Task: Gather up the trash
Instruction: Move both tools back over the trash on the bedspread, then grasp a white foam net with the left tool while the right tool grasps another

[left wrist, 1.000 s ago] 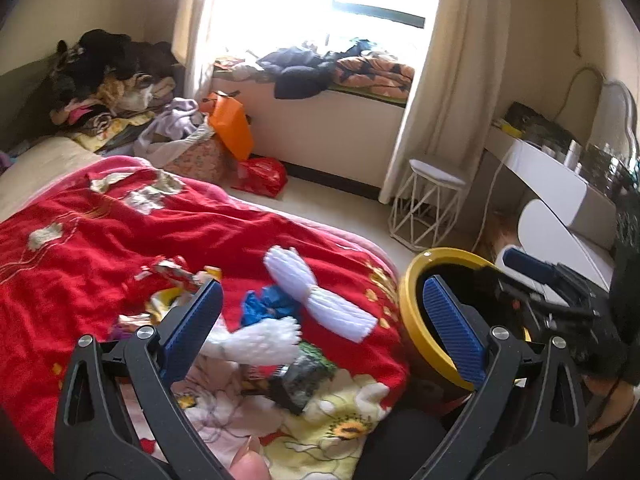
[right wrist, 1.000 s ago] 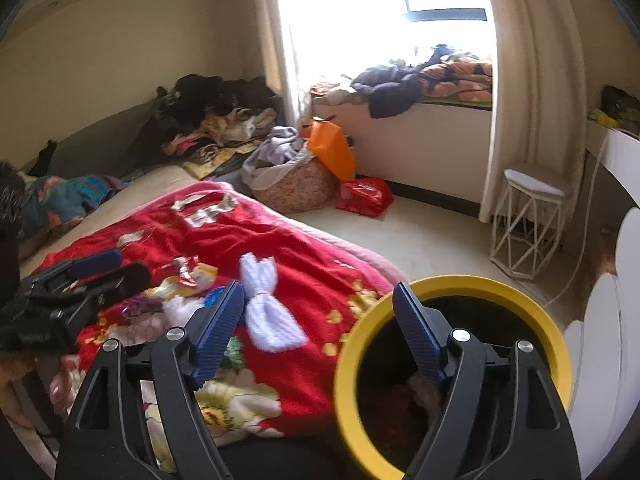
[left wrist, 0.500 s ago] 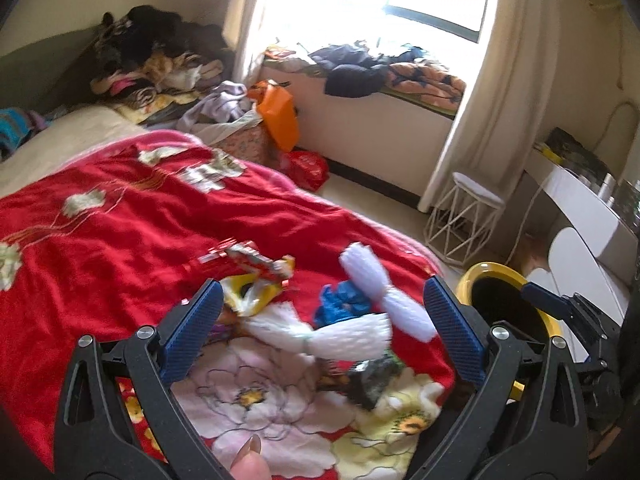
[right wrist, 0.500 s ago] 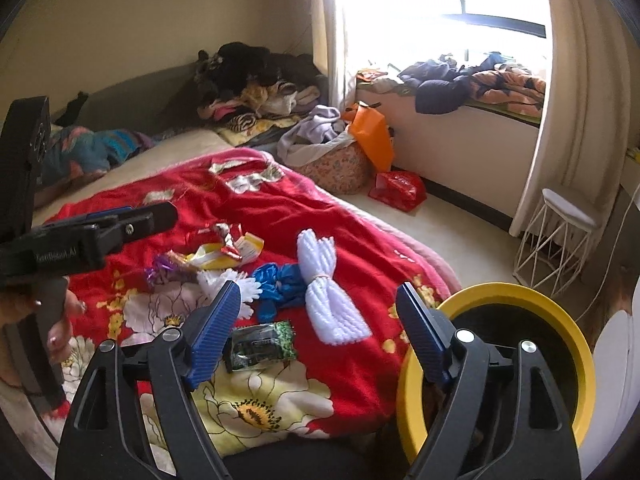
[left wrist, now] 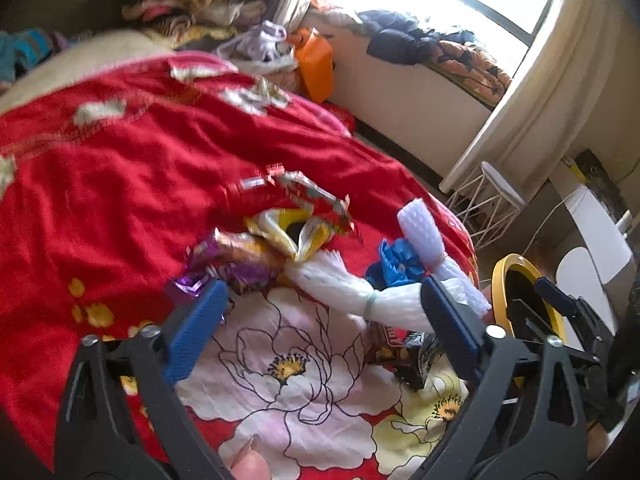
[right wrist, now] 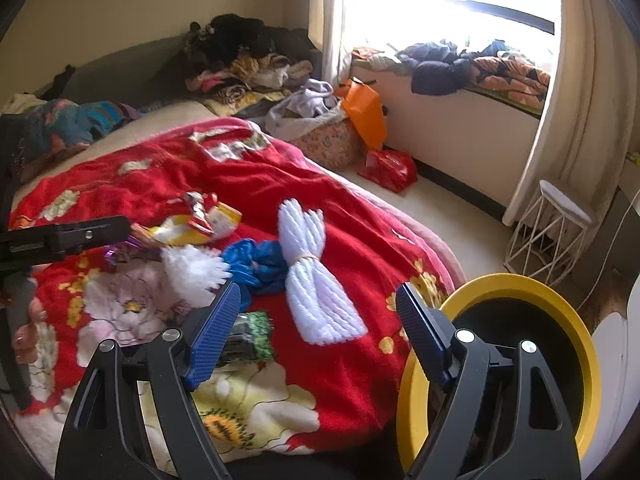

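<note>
The left hand-held gripper (left wrist: 320, 320) hangs over the red blanket (left wrist: 120, 168) with nothing between its fingers; its jaws have just closed a little but stand wide apart. Just past it lie a white foam net (left wrist: 360, 296) and shiny wrappers (left wrist: 280, 232). The right hand-held gripper (right wrist: 320, 320) is wide too and empty. Beside it, to the right, stands the yellow bin (right wrist: 560, 312).
</note>
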Demonstrator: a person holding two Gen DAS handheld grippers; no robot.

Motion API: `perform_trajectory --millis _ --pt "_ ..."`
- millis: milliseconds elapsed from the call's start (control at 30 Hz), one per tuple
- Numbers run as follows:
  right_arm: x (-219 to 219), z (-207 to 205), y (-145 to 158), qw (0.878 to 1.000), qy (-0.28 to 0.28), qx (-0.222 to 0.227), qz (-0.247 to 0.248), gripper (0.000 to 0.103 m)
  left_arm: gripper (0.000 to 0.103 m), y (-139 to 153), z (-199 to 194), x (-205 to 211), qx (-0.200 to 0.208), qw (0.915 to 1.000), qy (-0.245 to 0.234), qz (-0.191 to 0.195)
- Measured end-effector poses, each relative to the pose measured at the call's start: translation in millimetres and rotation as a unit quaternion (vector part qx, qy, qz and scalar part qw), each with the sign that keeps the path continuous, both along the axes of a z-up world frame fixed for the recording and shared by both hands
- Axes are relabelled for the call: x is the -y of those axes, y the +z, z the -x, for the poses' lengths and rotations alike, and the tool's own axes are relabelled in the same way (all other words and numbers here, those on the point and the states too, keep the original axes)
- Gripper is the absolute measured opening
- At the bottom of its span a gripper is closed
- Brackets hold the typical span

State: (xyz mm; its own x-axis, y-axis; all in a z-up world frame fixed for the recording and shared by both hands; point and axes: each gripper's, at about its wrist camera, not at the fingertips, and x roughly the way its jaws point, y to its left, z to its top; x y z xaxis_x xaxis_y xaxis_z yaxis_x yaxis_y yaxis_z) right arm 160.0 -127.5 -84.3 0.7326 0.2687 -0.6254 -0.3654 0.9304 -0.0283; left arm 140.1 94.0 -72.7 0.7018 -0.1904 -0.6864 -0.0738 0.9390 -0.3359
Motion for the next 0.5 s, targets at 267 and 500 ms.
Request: perform_trajectory --millis 267,500 --pt "-2.0 -28.0 -23.9 0.999 0.0 -0.033 0.008 0.077 0.068 -27.9 -21.0 -1.5 -0.052 0.9953 0.014 0.08" --pt "-8.0 -46.3 -47.3 0.997 0.006 -0.08 -0.001 0.053 0.063 -45.1 -33.6 2.2 -0.084 0.9902 0.026 0.109"
